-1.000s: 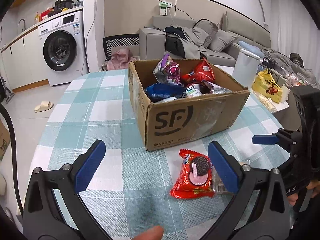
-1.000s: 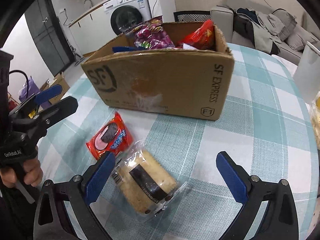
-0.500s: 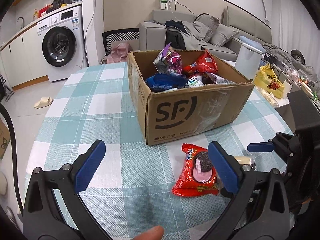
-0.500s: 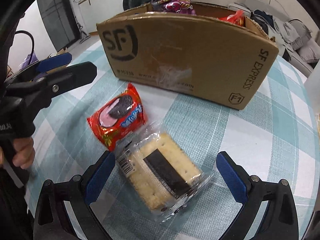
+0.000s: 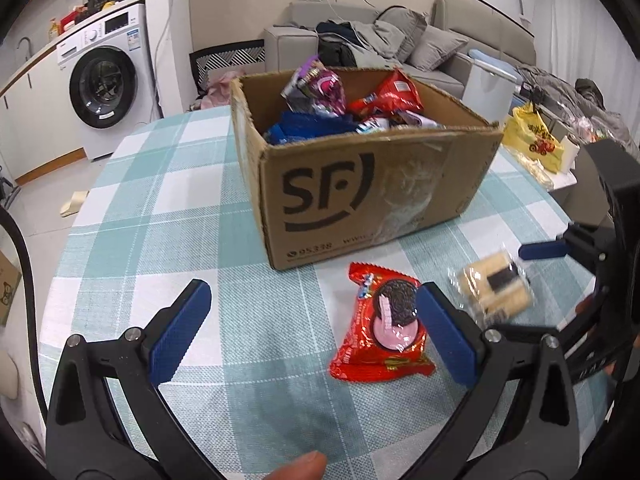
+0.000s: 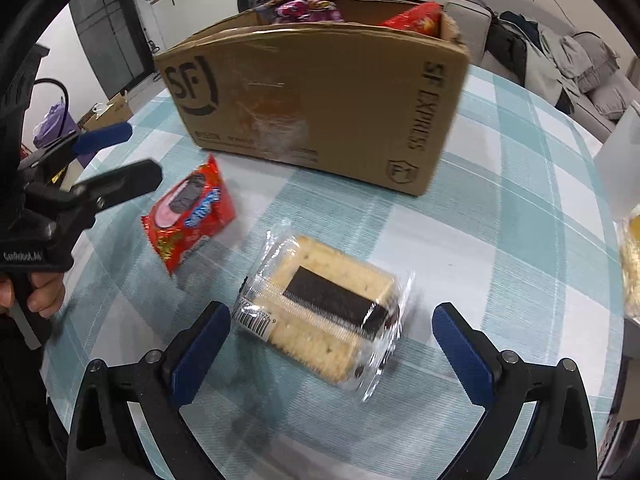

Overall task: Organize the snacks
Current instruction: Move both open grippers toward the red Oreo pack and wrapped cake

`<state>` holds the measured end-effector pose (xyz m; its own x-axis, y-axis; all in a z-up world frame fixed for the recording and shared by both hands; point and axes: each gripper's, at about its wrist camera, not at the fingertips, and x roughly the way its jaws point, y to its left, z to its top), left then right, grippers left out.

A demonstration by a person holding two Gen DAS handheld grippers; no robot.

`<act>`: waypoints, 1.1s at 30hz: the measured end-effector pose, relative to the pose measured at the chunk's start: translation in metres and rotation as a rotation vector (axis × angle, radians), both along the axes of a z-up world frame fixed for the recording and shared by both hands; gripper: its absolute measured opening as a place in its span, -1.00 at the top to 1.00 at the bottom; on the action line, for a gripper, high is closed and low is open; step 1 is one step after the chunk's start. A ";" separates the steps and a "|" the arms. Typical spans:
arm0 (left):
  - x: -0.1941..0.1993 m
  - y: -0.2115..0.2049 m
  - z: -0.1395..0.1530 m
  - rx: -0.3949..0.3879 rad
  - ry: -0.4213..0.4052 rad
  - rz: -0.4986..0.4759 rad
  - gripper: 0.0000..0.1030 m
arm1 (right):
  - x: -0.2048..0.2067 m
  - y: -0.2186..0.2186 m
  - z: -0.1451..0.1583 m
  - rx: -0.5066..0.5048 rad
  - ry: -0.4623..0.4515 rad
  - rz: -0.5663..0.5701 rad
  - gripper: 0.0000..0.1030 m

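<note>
A clear-wrapped cracker pack [image 6: 324,312] lies on the checked tablecloth between the fingers of my open right gripper [image 6: 328,354], not clamped. It also shows in the left wrist view [image 5: 494,292]. A red Oreo packet [image 6: 190,216] lies to its left; in the left wrist view the packet [image 5: 384,328] lies beside the right finger of my open, empty left gripper [image 5: 312,334]. The SF cardboard box [image 5: 360,192] behind them holds several snack bags [image 5: 320,88].
The round table with the teal checked cloth [image 5: 160,208] ends close at the right. A white bin [image 5: 486,88] and a yellow bag [image 5: 534,138] stand at the far right. A washing machine [image 5: 106,80] and a sofa [image 5: 400,40] are behind.
My right gripper has moved forward and lower, so the cracker pack now sits between its fingers. My left gripper has shifted slightly; the Oreo packet now lies by its right finger.
</note>
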<state>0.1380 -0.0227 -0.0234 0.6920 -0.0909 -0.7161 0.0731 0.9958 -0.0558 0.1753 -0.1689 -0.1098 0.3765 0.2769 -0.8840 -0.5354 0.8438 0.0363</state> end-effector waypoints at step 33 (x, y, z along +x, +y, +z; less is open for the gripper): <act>0.016 -0.024 -0.053 0.040 0.154 -0.074 -1.00 | -0.005 -0.004 -0.002 -0.026 -0.038 -0.020 -0.99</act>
<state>0.1537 -0.0471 -0.0765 0.5666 -0.1064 -0.8171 0.1397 0.9897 -0.0319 0.1702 -0.1733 -0.1121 0.4151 0.2456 -0.8760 -0.5186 0.8550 -0.0061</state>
